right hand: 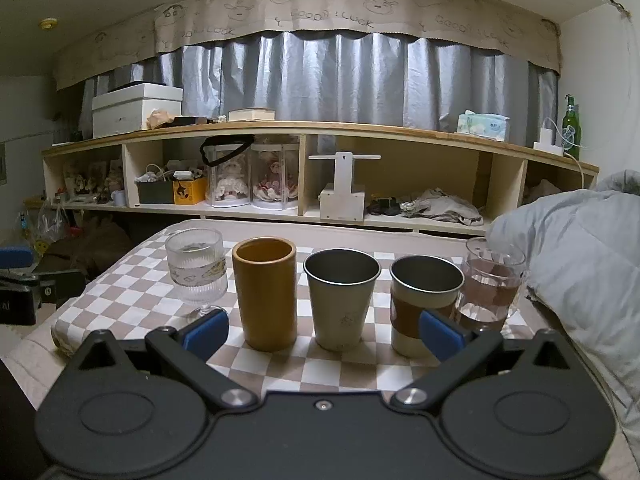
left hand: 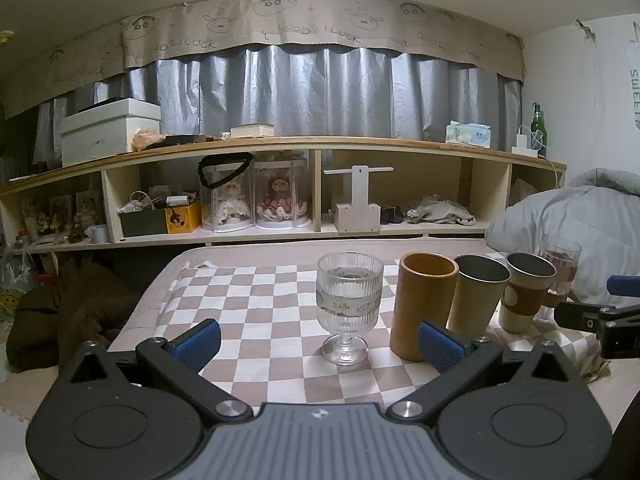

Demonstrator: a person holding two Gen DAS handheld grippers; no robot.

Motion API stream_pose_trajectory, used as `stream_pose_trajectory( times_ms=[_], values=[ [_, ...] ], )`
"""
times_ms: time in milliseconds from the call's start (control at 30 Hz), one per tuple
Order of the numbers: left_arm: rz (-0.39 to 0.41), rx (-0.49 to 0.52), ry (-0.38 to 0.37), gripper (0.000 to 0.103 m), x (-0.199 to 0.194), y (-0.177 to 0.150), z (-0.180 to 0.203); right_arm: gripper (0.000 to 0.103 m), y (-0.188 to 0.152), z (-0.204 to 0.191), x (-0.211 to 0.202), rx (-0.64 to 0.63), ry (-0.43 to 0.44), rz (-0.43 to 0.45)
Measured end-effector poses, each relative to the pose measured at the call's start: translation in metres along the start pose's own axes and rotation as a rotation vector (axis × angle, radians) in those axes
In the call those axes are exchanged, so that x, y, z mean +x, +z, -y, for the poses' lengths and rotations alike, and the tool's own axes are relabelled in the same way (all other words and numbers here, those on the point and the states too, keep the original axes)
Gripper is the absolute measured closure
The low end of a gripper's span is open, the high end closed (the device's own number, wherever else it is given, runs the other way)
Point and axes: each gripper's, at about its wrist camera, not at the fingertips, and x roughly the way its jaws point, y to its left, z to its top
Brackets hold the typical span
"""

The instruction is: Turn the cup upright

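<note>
Cups: five in a row on the checkered cloth (right hand: 160, 300), all upright, mouths up.
Left gripper (left hand: 320, 340): blue pads spread wide, holding nothing, low before the ribbed goblet (left hand: 349, 304).
Right gripper (right hand: 320, 334): pads spread, empty, facing the steel cup (right hand: 341, 300).
Row, left to right: goblet, bamboo cup (right hand: 266, 292), steel cup, sleeved cup (right hand: 424, 304), clear glass (right hand: 491, 284).
Behind: shelf (right hand: 320, 128), grey curtain (right hand: 340, 76).

cups (right hand: 344, 300) | five, one row | all upright, mouths up | rightmost glass (right hand: 490, 284) possibly patterned
</note>
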Motion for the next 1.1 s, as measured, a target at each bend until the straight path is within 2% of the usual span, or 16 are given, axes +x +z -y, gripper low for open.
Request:
stream_pose_trajectory(
  times_ms=[1100],
  values=[
    [-0.013,0.003,0.011,0.000,0.0039,-0.0045,-0.0025,0.000,-0.0020,0.0014,0.0026,-0.011,-0.005,-0.003]
  ],
)
